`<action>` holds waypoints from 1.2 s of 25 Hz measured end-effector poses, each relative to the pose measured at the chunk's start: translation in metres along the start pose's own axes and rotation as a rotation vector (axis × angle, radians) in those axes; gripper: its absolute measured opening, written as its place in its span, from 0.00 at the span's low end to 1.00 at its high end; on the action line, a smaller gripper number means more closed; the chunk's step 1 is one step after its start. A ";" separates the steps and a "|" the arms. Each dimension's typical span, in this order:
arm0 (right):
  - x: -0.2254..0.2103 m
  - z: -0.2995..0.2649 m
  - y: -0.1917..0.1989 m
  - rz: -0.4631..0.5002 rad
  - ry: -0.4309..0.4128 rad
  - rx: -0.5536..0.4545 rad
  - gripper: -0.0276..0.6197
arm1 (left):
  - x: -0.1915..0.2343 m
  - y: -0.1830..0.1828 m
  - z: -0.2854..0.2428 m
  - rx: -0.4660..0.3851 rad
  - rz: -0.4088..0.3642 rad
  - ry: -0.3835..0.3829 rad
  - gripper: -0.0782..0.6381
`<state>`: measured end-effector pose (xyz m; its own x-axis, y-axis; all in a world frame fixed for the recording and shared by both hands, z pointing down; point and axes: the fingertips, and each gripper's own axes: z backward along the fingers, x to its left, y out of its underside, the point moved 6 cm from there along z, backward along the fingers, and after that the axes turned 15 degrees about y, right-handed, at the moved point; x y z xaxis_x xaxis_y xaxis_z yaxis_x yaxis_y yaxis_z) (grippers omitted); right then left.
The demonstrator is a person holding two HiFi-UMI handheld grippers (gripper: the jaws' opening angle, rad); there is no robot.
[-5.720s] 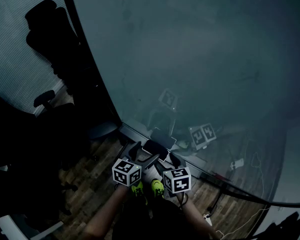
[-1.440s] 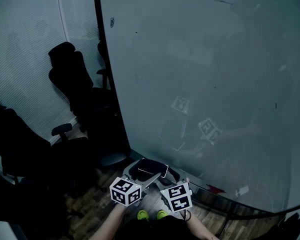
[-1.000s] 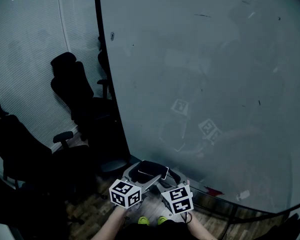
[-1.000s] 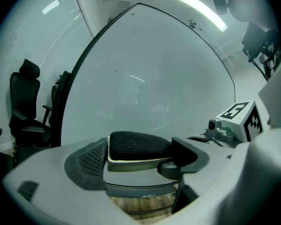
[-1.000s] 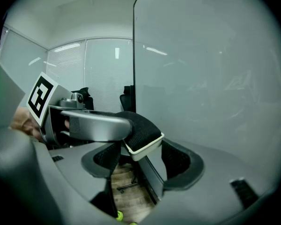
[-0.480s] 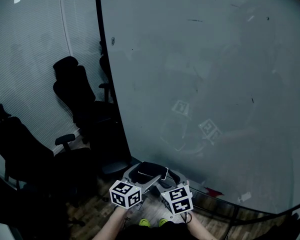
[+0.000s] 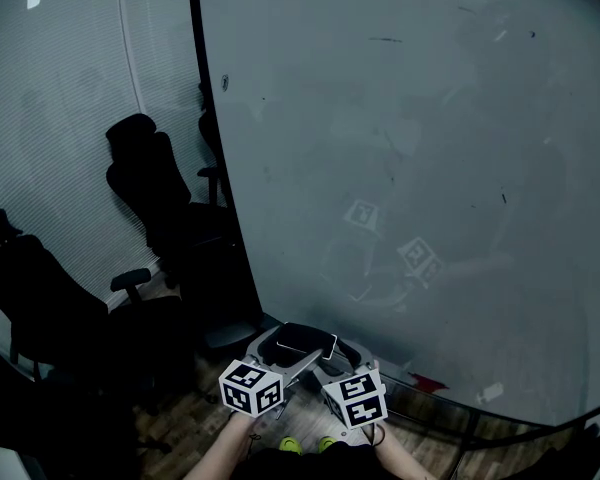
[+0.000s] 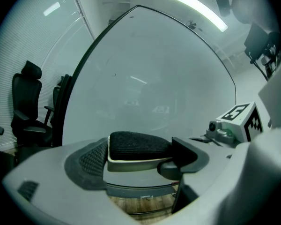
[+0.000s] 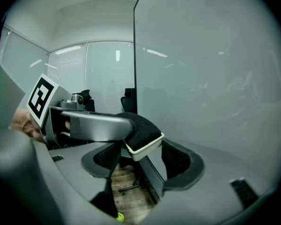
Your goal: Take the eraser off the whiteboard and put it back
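The eraser (image 7: 304,339), black felt on a white base, hangs low in the head view, just in front of the whiteboard (image 7: 410,148). In the left gripper view my left gripper (image 8: 139,157) is shut on the eraser (image 8: 138,144), with a pad against each end. My right gripper (image 9: 141,162) stands open. The eraser (image 9: 143,134) sits between and slightly above its two pads with a gap on either side. The left gripper's grey finger (image 9: 96,123) reaches over it. Both marker cubes (image 7: 251,386) (image 7: 356,398) sit side by side.
Two black office chairs (image 7: 150,183) (image 7: 35,303) stand at the left before a blind-covered wall. The board's bottom ledge (image 7: 450,400) runs right of the grippers, with a small red item (image 7: 427,381) on it. Wooden floor (image 7: 180,423) lies below.
Since the earliest frame the head view has tilted up, showing far more of the board and chairs. Over the last half second both grippers and the eraser have stayed still.
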<state>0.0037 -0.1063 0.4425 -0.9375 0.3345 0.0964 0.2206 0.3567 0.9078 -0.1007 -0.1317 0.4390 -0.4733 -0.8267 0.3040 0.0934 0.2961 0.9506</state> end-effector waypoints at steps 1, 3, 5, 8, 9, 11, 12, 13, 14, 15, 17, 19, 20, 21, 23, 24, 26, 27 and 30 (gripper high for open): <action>0.000 0.000 0.000 -0.001 0.001 0.000 0.48 | 0.000 0.000 0.000 0.002 -0.001 0.001 0.70; 0.001 0.001 0.000 -0.004 0.003 0.003 0.48 | 0.000 0.000 0.001 0.009 -0.006 0.003 0.70; 0.001 0.000 0.001 -0.008 0.006 0.009 0.48 | 0.000 0.000 0.000 0.017 -0.005 0.007 0.70; 0.005 -0.003 0.001 -0.008 0.005 0.013 0.48 | 0.004 0.000 0.003 0.024 -0.005 0.003 0.70; 0.005 -0.004 0.000 -0.009 0.004 0.013 0.48 | 0.005 -0.001 0.004 0.026 -0.006 0.001 0.70; 0.005 -0.004 -0.001 -0.011 0.005 0.015 0.48 | 0.005 -0.001 0.003 0.029 -0.005 0.002 0.70; 0.005 -0.004 0.000 -0.012 0.006 0.016 0.48 | 0.005 -0.001 0.003 0.030 -0.003 0.004 0.70; 0.005 -0.003 0.000 -0.013 0.008 0.017 0.48 | 0.005 -0.001 0.003 0.030 -0.001 0.006 0.70; 0.005 -0.003 -0.001 -0.013 0.009 0.017 0.48 | 0.005 -0.001 0.002 0.031 -0.001 0.007 0.70; 0.004 -0.004 -0.001 -0.014 0.010 0.017 0.48 | 0.005 -0.001 0.002 0.032 0.000 0.008 0.70; 0.003 -0.005 -0.001 -0.015 0.013 0.018 0.48 | 0.007 -0.001 0.001 0.032 0.001 0.011 0.70; 0.002 -0.008 0.001 -0.016 0.014 0.021 0.48 | 0.009 0.000 -0.001 0.031 0.004 0.013 0.70; 0.002 -0.009 0.001 -0.018 0.015 0.024 0.48 | 0.010 0.001 -0.002 0.031 0.005 0.014 0.70; 0.001 -0.010 0.002 -0.020 0.016 0.026 0.48 | 0.011 0.002 -0.003 0.030 0.007 0.014 0.70; 0.001 -0.013 0.001 -0.021 0.018 0.030 0.48 | 0.015 0.002 -0.004 0.027 0.012 0.012 0.70; 0.001 -0.015 0.001 -0.019 0.018 0.031 0.48 | 0.016 0.003 -0.004 0.026 0.016 0.012 0.70; 0.002 -0.017 0.002 -0.017 0.017 0.035 0.48 | 0.018 0.004 -0.004 0.027 0.024 0.011 0.70; 0.001 -0.018 0.003 -0.017 0.016 0.037 0.48 | 0.019 0.005 -0.005 0.029 0.025 0.010 0.70; -0.006 -0.019 0.002 -0.025 0.011 0.044 0.48 | 0.018 0.003 -0.012 0.037 0.028 0.006 0.70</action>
<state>0.0046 -0.1244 0.4514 -0.9457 0.3155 0.0780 0.2080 0.4030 0.8912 -0.0985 -0.1519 0.4480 -0.4658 -0.8206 0.3310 0.0744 0.3364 0.9388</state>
